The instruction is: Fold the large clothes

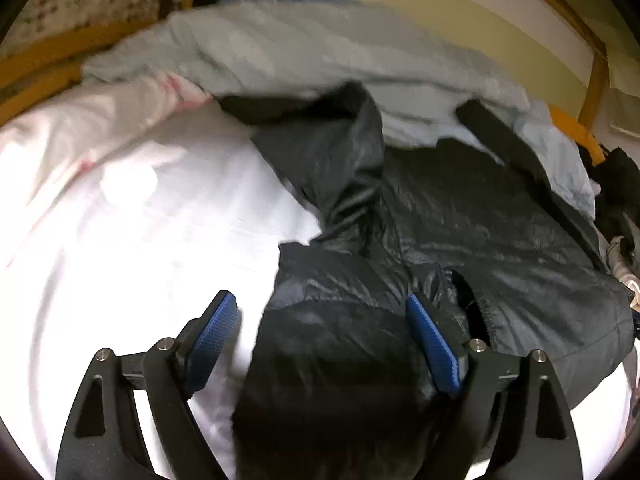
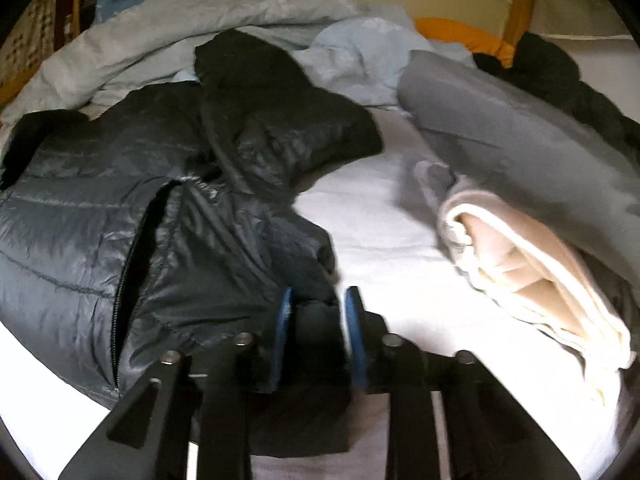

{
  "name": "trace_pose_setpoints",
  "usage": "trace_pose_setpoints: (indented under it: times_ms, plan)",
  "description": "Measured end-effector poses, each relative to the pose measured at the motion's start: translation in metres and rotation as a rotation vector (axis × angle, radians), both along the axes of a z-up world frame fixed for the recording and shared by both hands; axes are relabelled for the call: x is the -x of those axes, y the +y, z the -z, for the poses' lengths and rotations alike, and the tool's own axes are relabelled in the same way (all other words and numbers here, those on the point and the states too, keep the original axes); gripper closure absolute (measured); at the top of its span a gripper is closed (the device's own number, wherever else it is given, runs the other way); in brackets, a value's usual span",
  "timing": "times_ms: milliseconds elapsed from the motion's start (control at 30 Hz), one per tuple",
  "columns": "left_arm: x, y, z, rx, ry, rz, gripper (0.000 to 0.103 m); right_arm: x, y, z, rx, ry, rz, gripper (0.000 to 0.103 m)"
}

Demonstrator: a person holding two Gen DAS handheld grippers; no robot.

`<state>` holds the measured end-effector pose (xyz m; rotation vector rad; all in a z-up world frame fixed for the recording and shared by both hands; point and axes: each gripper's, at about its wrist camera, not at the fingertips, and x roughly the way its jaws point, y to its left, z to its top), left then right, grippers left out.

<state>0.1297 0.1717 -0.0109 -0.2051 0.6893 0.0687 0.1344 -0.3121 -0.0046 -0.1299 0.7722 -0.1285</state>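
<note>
A dark quilted puffer jacket (image 1: 480, 216) lies spread on the white bed sheet (image 1: 140, 220), its zip partly undone. In the left wrist view one end of the jacket runs toward the camera between my left gripper's (image 1: 320, 300) blue pads (image 1: 216, 332). Those jaws stand wide, and the left pad is clear of the fabric. In the right wrist view the jacket (image 2: 80, 216) fills the left half, with its hood (image 2: 280, 120) bunched at the top. My right gripper (image 2: 320, 294) is shut on a dark fold at the jacket's near right edge, which fills the gap between the pads.
A pale grey duvet (image 2: 180, 32) and light blue cloth (image 2: 360, 52) are heaped at the far side. A grey garment (image 2: 500, 136) and a cream one (image 2: 528, 260) lie folded to the right. An orange bed frame (image 1: 576, 128) and the wall stand behind.
</note>
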Motion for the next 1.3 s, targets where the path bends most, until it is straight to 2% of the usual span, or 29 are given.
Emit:
trace_pose_setpoints:
  times_ms: [67, 133, 267, 300, 367, 400, 433, 467, 500, 567, 633, 667, 700, 767, 800, 833, 867, 900, 967, 1000, 1033, 1167, 1200, 1233, 1300]
  plan:
    - [0.019, -0.004, -0.01, -0.006, -0.056, 0.014, 0.013, 0.01, -0.007, -0.012, -0.006, -0.039, 0.044, 0.045]
    - [0.04, -0.014, -0.024, -0.021, -0.131, 0.035, 0.006, 0.025, -0.013, -0.027, -0.038, -0.097, 0.074, 0.04]
    - [0.065, -0.041, -0.052, -0.077, -0.243, 0.104, 0.006, 0.052, -0.017, -0.044, -0.148, -0.176, 0.041, 0.028]
    - [0.068, -0.05, -0.055, -0.085, -0.247, 0.132, 0.006, 0.055, -0.015, -0.045, -0.182, -0.191, 0.014, 0.026]
    - [0.064, -0.065, -0.053, -0.109, -0.198, 0.159, 0.006, 0.053, -0.008, -0.041, -0.246, -0.157, -0.071, 0.016]
    - [0.064, -0.067, -0.049, -0.124, -0.19, 0.138, 0.006, 0.049, -0.005, -0.035, -0.268, -0.115, -0.098, 0.017]
    - [0.064, -0.065, -0.046, -0.143, -0.185, 0.061, 0.006, 0.047, -0.005, -0.031, -0.271, -0.096, -0.087, 0.017]
    - [0.065, -0.058, -0.039, -0.13, -0.164, -0.041, 0.006, 0.044, -0.007, -0.024, -0.276, -0.078, -0.058, 0.016]
    - [0.065, -0.047, -0.031, -0.071, -0.138, -0.086, 0.005, 0.041, -0.012, -0.014, -0.307, -0.055, -0.017, 0.017]
    - [0.059, -0.023, -0.012, 0.067, -0.065, -0.087, 0.005, 0.039, -0.023, -0.002, -0.393, -0.022, 0.021, 0.017]
    - [0.049, 0.0, 0.006, 0.152, -0.001, -0.103, 0.005, 0.037, -0.038, 0.012, -0.501, -0.008, 0.029, 0.016]
    - [0.04, 0.012, 0.018, 0.226, 0.045, -0.087, 0.006, 0.035, -0.041, 0.016, -0.529, 0.001, 0.015, 0.018]
    - [0.036, 0.019, 0.025, 0.287, 0.054, -0.078, 0.007, 0.033, -0.041, 0.02, -0.54, 0.016, -0.01, 0.021]
    - [0.035, 0.021, 0.023, 0.32, 0.022, -0.045, 0.024, 0.031, -0.04, 0.023, -0.545, 0.016, -0.041, 0.042]
    - [0.031, 0.018, 0.024, 0.353, 0.021, 0.011, 0.047, 0.032, -0.04, 0.023, -0.561, 0.012, -0.057, 0.049]
    - [0.027, 0.014, 0.026, 0.381, 0.026, 0.048, 0.074, 0.033, -0.039, 0.023, -0.581, 0.01, -0.072, 0.063]
    - [0.024, 0.008, 0.03, 0.401, 0.043, 0.081, 0.084, 0.034, -0.036, 0.024, -0.587, 0.009, -0.083, 0.074]
    - [0.023, 0.003, 0.031, 0.397, 0.057, 0.094, 0.088, 0.038, -0.031, 0.021, -0.566, -0.003, -0.103, 0.077]
    - [0.034, -0.002, 0.021, 0.341, 0.032, 0.052, 0.091, 0.047, -0.02, 0.013, -0.473, -0.041, -0.13, 0.085]
    - [0.042, -0.004, 0.012, 0.316, 0.013, 0.046, 0.092, 0.054, -0.011, 0.007, -0.389, -0.038, -0.129, 0.086]
    - [0.051, -0.006, 0.003, 0.299, -0.006, 0.051, 0.092, 0.054, -0.009, 0.001, -0.354, -0.031, -0.123, 0.087]
    - [0.09, -0.014, -0.027, 0.216, -0.077, 0.068, 0.091, 0.102, -0.006, -0.022, -0.354, -0.102, -0.13, 0.088]
    - [0.092, -0.017, -0.027, 0.196, -0.076, 0.061, 0.088, 0.117, -0.006, -0.021, -0.345, -0.114, -0.139, 0.088]
    - [0.093, -0.022, -0.024, 0.159, -0.075, 0.053, 0.08, 0.128, -0.004, -0.017, -0.31, -0.103, -0.146, 0.088]
    - [0.085, -0.034, -0.014, 0.041, -0.071, 0.027, 0.07, 0.133, -0.004, -0.005, -0.253, -0.071, -0.121, 0.086]
